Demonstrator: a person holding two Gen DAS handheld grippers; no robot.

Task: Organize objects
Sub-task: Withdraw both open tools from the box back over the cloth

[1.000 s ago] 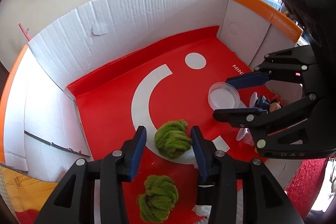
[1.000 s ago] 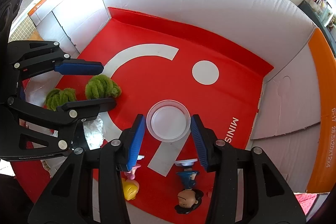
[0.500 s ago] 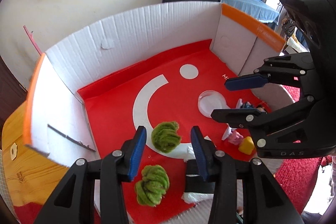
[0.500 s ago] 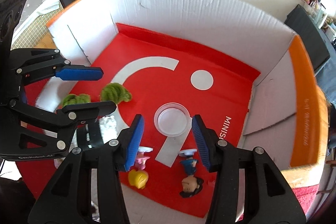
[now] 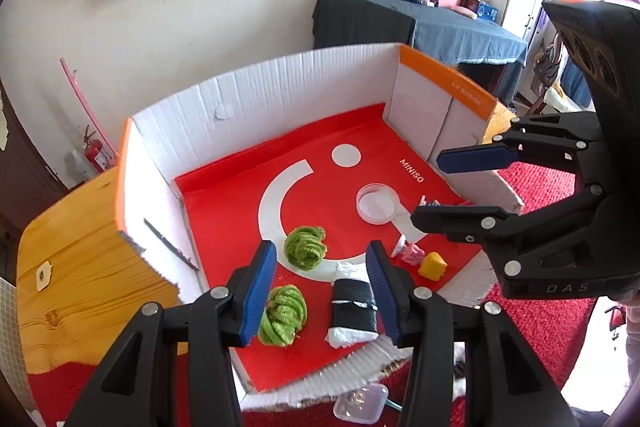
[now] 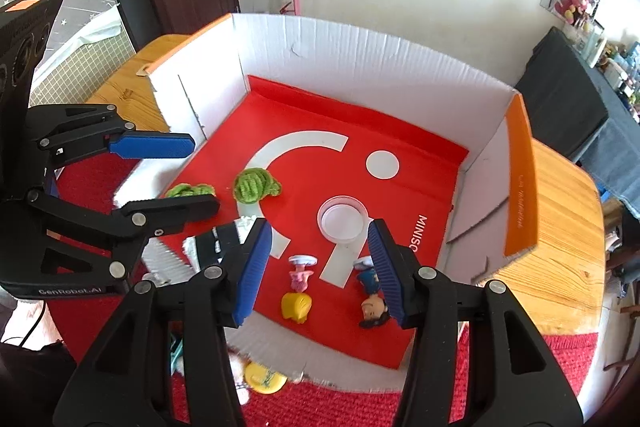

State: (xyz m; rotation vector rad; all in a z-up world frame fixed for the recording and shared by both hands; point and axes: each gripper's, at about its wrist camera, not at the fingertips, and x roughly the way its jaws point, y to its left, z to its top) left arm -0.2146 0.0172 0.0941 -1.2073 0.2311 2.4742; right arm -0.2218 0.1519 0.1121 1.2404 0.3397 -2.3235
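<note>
Box [image 5: 256, 107] is sitting on the desk [image 5: 68, 227], red liner inside, all items lying loose on its floor. It is corrugated, light and stiff but torn at the near edge, so it is probably best not gripped there.

Left gripper [image 5: 320, 291] and right gripper [image 6: 318, 267] are both hovering above the near edge, pointing down into the box. Jaws on both are standing part open with nothing between them, and both have just been opening a little.

Black pack [image 5: 354, 307], wrapped in white, is lying near the front just beside the nearer green ball. It looks soft and squashy; take it across the short sides.

Far green ball [image 5: 305, 247] is sitting on the white arc and near green ball [image 5: 282, 315] is lying closer to the front edge. Both look fuzzy, light and compressible. Pinching through the middle should hold, with low slip risk.

Clear dish [image 6: 343, 219] is lying mid-floor. It is rigid thin plastic, likely slippery, so the rim would be the place to grip.

Blue figure [image 6: 370, 301] and pink figure [image 6: 298, 293] are lying on their sides near the front. They are hard, small and light; grab across the body, not the base disc.
</note>
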